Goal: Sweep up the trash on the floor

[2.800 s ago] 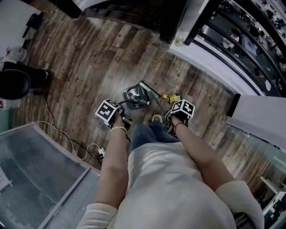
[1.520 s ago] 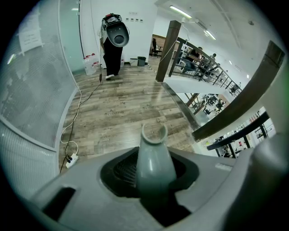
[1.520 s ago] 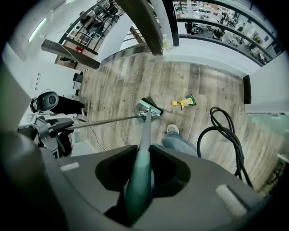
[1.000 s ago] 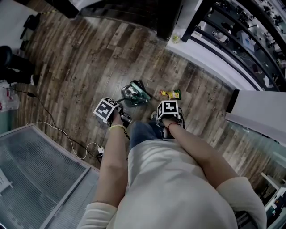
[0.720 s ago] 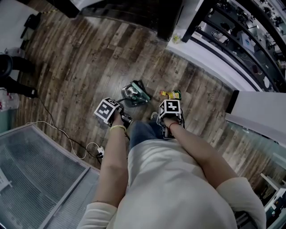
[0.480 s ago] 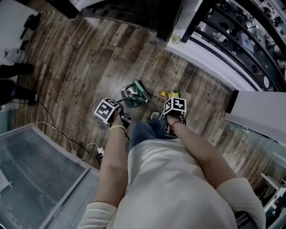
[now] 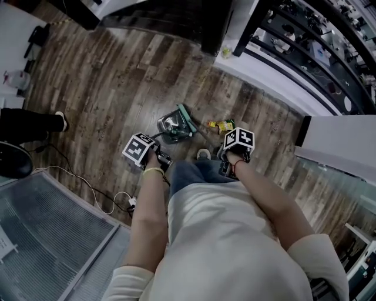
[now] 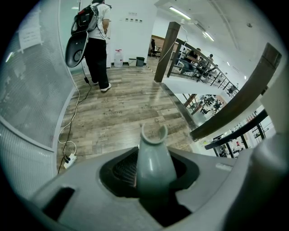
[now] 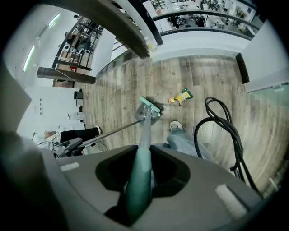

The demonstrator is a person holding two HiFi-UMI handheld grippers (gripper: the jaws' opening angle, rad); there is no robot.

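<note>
Left tongs point(image 8: 151, 189) clamp the dustpan handle point(image 8: 152, 155), right tongs point(image 9: 139, 182) the broom point(image 9: 145, 131). The wrapper point(image 7: 223, 125), mid-frame right of the dustpan point(image 7: 171, 126), probably wants short, low strokes toward its lip.

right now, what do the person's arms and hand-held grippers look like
The left hand-held gripper and right hand-held gripper have grey bodies, each topped by a white cube with black square markers. A black cable loops beside the right one. Cream sleeves bunch at the elbows; a yellow wristband on the left, a red wristband on the right.

Bright, even glow from ceiling strip lights point(image 8: 179, 12); heavy fisheye distortion, soft foreground.
</note>
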